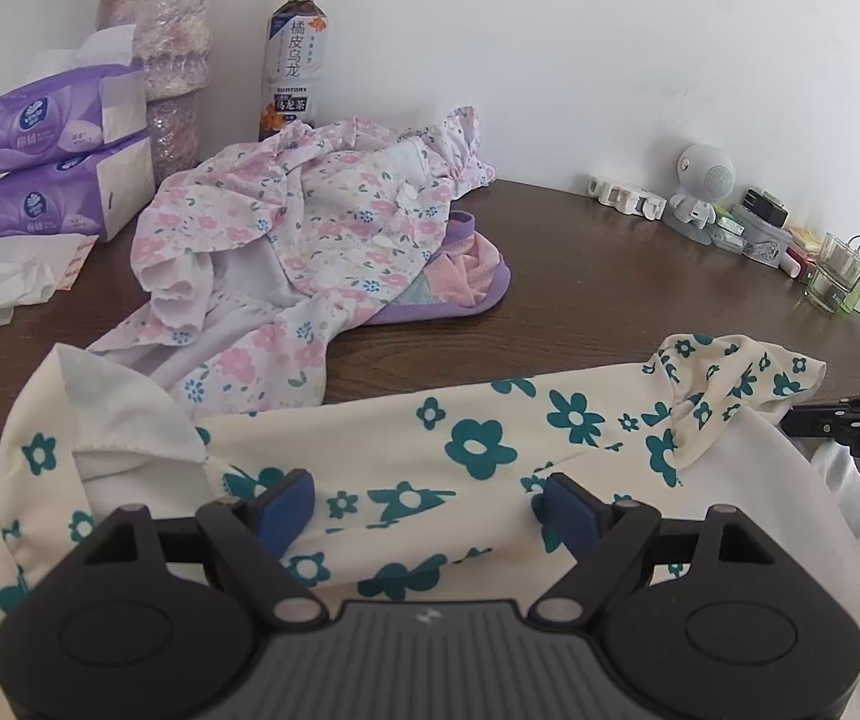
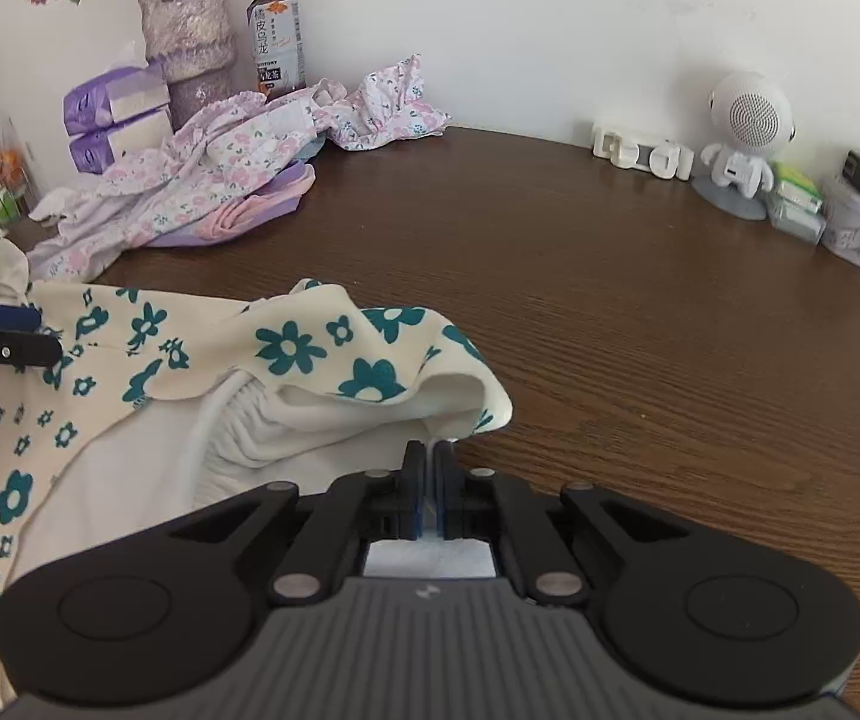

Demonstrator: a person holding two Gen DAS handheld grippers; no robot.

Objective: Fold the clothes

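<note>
A cream garment with teal flowers (image 1: pixel 478 438) lies along the near edge of the brown table (image 1: pixel 580 276). My left gripper (image 1: pixel 430 504) hovers just over its middle, open, blue pads wide apart with cloth under them. My right gripper (image 2: pixel 428 468) is shut on the white inner edge of the same cream garment (image 2: pixel 310 354) at its right end, where a fold stands up. The right gripper's black fingers (image 1: pixel 850 420) show at the right edge of the left wrist view. A pink floral garment (image 1: pixel 286 252) lies crumpled behind, over a purple piece (image 1: pixel 478 294).
At the back left stand purple tissue packs (image 1: pixel 64 150), a vase (image 1: pixel 172 60) and a tea bottle (image 1: pixel 292 60). A white robot speaker (image 2: pixel 742 132), white clips (image 2: pixel 640 153) and small boxes (image 2: pixel 838 210) line the back right. Bare wood (image 2: pixel 640 330) lies to the right.
</note>
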